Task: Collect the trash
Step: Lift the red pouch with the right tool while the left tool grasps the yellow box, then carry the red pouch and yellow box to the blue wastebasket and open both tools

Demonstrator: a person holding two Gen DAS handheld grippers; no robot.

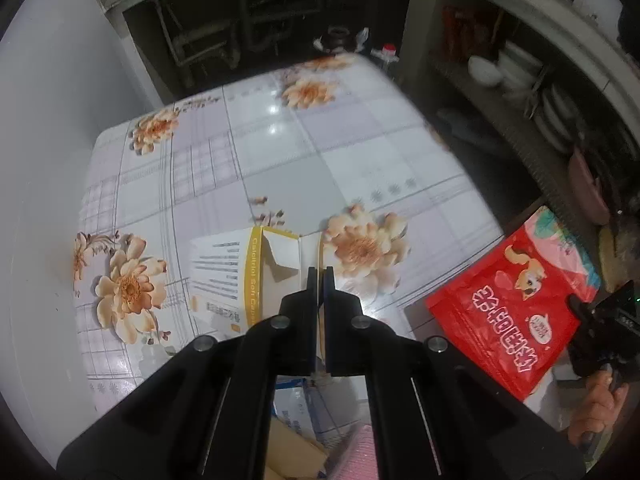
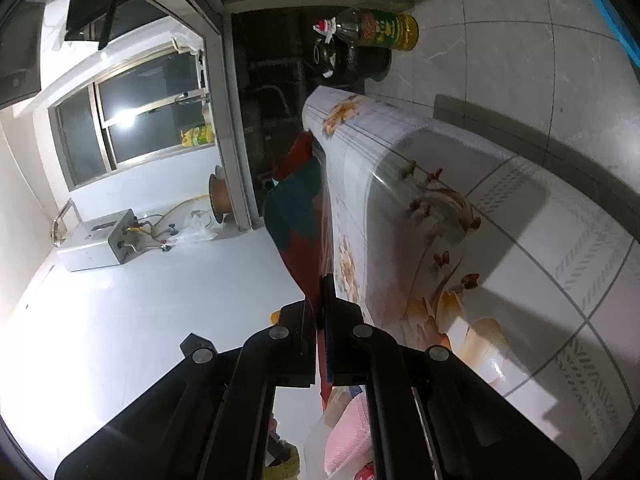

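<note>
We see the left gripper (image 1: 319, 280) with its black fingers (image 1: 307, 300) pressed almost together. They pinch a thin flap of the box (image 1: 240, 276). The box is white card with a yellow stripe and small print, and it is torn open at the top. It sits at 12 o'clock from the fingers, partly lifted over the surface (image 1: 280, 152).

The surface is shiny and smooth, with orange flowers and grey lines on it. Its far half is bare. Its right edge runs down at 3 o'clock, and past that edge is dark floor and a low shelf with white bowls (image 1: 486, 70).

At 4 o'clock in the left view hangs the red bag (image 1: 516, 304). It is glossy plastic with a cartoon fox on it. The right gripper (image 2: 322, 292) has its fingers (image 2: 306, 320) shut tight on the bag's edge. In the right view we see the bag (image 2: 296, 216) edge-on, red and teal, running up toward 12 o'clock beside the surface's (image 2: 520, 240) edge. At 9 o'clock from it is a plain white wall. A green bottle (image 2: 384, 28) lies at 1 o'clock, far off.

Under both grippers we see something pink and bumpy (image 2: 348, 428).
</note>
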